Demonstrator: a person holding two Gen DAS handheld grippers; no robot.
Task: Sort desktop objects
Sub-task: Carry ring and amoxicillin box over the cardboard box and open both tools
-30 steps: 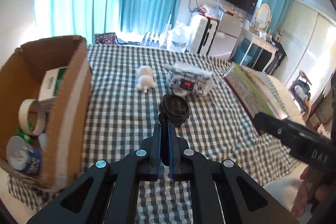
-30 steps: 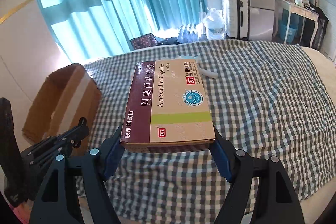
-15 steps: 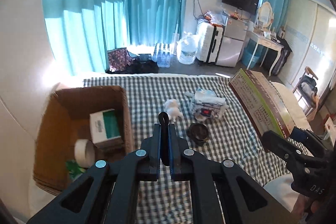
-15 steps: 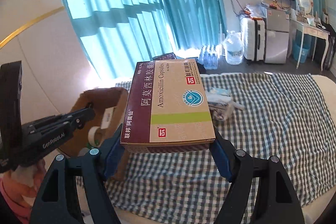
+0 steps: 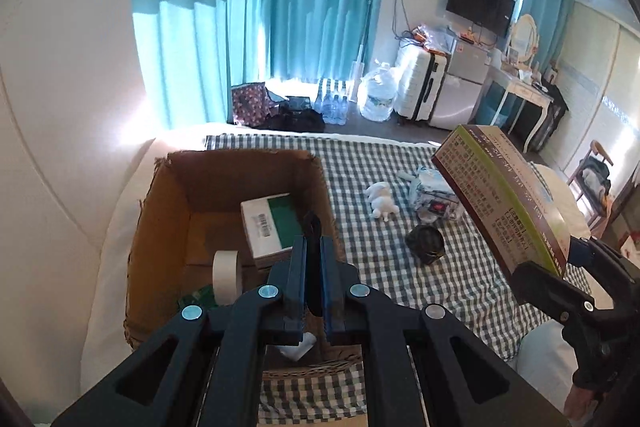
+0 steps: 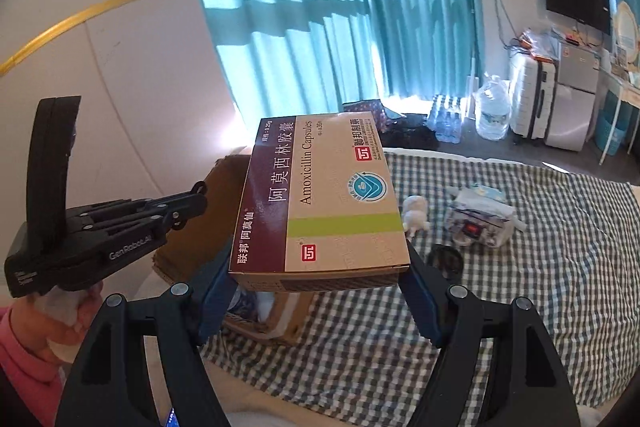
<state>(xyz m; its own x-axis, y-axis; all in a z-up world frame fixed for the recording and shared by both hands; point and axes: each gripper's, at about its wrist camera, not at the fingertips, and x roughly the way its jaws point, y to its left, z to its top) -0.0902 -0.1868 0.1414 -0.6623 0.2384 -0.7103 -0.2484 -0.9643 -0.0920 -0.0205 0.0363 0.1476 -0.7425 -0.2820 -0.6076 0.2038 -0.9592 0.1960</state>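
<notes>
My left gripper (image 5: 314, 259): black two-finger jaws pressed together, tilted downward
My right gripper (image 6: 320, 287): blue pads clamping a held box

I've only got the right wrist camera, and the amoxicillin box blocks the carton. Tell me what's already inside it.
Observer: A green-and-white box lies in the cardboard carton, against its far right side.
Operator: Give me anything else in there.
Observer: A tape roll stands on edge nearer the camera, in front of that box.
Operator: Tell me where there's room.
Observer: The bare carton floor shows on the left, beside the box; that looks like the likeliest spot.
</notes>
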